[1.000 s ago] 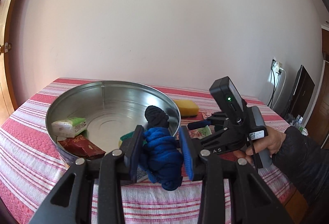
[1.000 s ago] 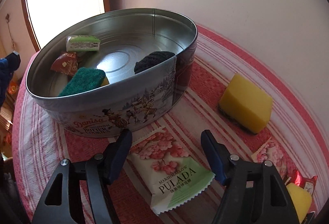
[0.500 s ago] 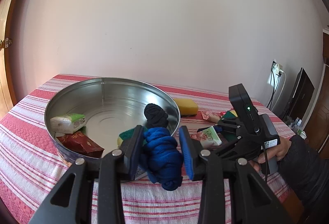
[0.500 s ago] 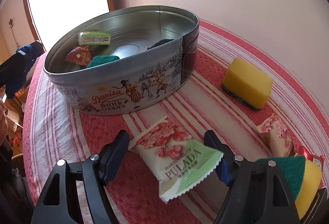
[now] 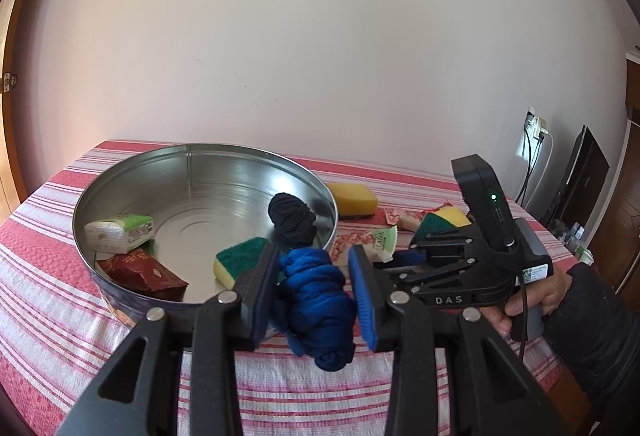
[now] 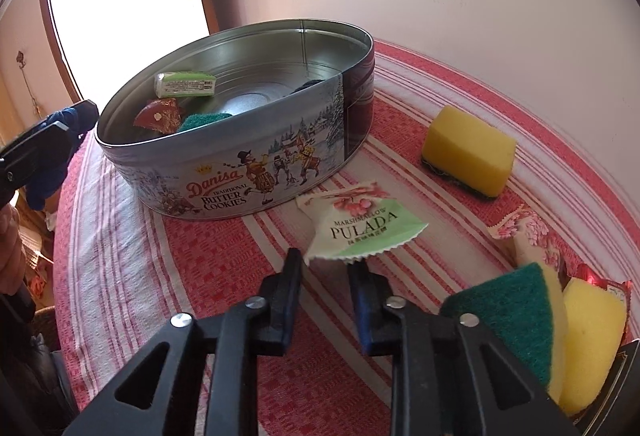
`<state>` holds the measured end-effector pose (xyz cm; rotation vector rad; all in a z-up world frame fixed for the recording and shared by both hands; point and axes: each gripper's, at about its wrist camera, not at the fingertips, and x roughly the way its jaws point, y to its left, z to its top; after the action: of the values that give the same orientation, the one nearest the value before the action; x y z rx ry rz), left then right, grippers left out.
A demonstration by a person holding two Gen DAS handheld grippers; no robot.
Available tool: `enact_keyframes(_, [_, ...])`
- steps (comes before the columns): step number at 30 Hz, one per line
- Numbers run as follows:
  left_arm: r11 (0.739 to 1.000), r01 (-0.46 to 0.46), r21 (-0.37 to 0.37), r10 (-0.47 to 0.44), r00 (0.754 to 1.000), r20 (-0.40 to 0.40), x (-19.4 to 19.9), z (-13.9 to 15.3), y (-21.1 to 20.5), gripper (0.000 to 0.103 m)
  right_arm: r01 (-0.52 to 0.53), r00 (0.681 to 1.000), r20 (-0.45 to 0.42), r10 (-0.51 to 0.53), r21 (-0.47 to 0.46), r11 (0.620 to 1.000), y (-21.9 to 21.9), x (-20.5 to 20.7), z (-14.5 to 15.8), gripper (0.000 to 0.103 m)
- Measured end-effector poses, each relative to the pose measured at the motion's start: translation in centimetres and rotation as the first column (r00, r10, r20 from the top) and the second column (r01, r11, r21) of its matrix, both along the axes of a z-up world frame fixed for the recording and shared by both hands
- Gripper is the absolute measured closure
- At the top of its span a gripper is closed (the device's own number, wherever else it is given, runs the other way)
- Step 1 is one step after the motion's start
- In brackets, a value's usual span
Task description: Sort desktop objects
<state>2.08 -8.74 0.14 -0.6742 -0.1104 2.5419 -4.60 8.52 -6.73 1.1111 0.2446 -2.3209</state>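
Note:
My left gripper (image 5: 314,294) is shut on a blue rolled sock (image 5: 316,300) and holds it above the near rim of the round Danisa cookie tin (image 5: 332,204). The tin (image 6: 240,172) holds a black sock (image 5: 290,222), a green-topped sponge (image 5: 238,262), a red packet (image 5: 140,270) and a white-green packet (image 5: 118,234). My right gripper (image 6: 326,268) is shut on the near edge of a Pulada marshmallow packet (image 6: 360,226) and holds it tilted up off the cloth, right of the tin.
A yellow sponge (image 6: 468,152) lies on the striped tablecloth (image 6: 192,252) beyond the packet. A pink flowered packet (image 6: 528,236), a green-yellow sponge (image 6: 516,320) and another yellow sponge (image 6: 592,332) sit at the right. The wall stands close behind the table.
My right gripper has closed on the Pulada packet and lifted its near edge. My left gripper still holds the blue sock and has shifted slightly over the tin's rim.

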Motion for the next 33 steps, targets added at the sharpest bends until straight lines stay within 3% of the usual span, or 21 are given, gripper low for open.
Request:
enact_keyframes(2, [1.0, -0.003, 0.001, 0.003, 1.0, 0.004, -0.1, -0.1, -0.1, 0.067, 0.023, 0.999, 0.044, -0.021, -0.043, 0.999, -0.3, -0.1, -0.2, 0.009])
enact_keyframes(6, [1.0, -0.007, 0.009, 0.007, 1.0, 0.009, -0.2, -0.3, -0.4, 0.067, 0.12, 0.992, 0.022, -0.121, 0.013, 0.993, -1.6, -0.4, -0.5, 0.009])
enact_keyframes(8, [1.0, -0.008, 0.011, 0.008, 1.0, 0.004, -0.2, -0.3, -0.5, 0.067, 0.146, 0.989, 0.035, -0.144, -0.03, 0.989, -1.4, -0.6, -0.4, 0.01])
enact_keyframes(10, [1.0, -0.011, 0.014, 0.011, 1.0, 0.0, -0.1, -0.2, -0.8, 0.067, 0.162, 0.986, 0.05, -0.158, -0.084, 0.983, -0.7, -1.0, -0.3, 0.014])
enact_keyframes(15, [1.0, -0.023, 0.013, 0.023, 1.0, 0.0, -0.4, -0.3, -1.0, 0.067, 0.277, 0.959, 0.119, -0.255, -0.23, 0.933, 2.3, -2.5, 0.0, 0.039])
enact_keyframes(21, [0.999, -0.031, -0.028, 0.031, 0.999, -0.017, -0.2, -0.2, -2.0, 0.067, 0.304, 0.951, 0.139, -0.276, -0.252, 0.919, 1.7, -3.9, 0.0, 0.043])
enact_keyframes(23, [0.998, -0.045, -0.052, 0.043, 0.998, -0.044, 0.3, 0.2, -2.8, 0.068, 0.31, 0.95, 0.107, -0.294, -0.194, 0.931, 1.2, -3.9, -0.1, 0.061])
enact_keyframes(24, [0.997, -0.037, -0.061, 0.034, 0.998, -0.051, 0.5, 0.4, -3.2, 0.068, 0.301, 0.953, 0.091, -0.289, -0.187, 0.935, 1.1, -3.7, -0.1, 0.063])
enact_keyframes(25, [0.997, -0.024, -0.07, 0.02, 0.999, -0.051, 0.7, 0.5, -3.6, 0.066, 0.298, 0.954, 0.097, -0.284, -0.2, 0.933, 1.1, -3.7, -0.1, 0.064])
enact_keyframes(27, [0.996, -0.012, -0.093, 0.008, 0.999, -0.05, 1.2, 0.7, -4.2, 0.051, 0.305, 0.952, 0.112, -0.286, -0.227, 0.925, 1.6, -3.8, -0.2, 0.065])
enact_keyframes(33, [0.978, 0.03, -0.207, -0.025, 0.999, 0.024, 2.7, -0.9, -4.0, 0.049, 0.354, 0.935, 0.143, -0.324, -0.315, 0.881, 3.3, -2.7, 0.1, 0.076])
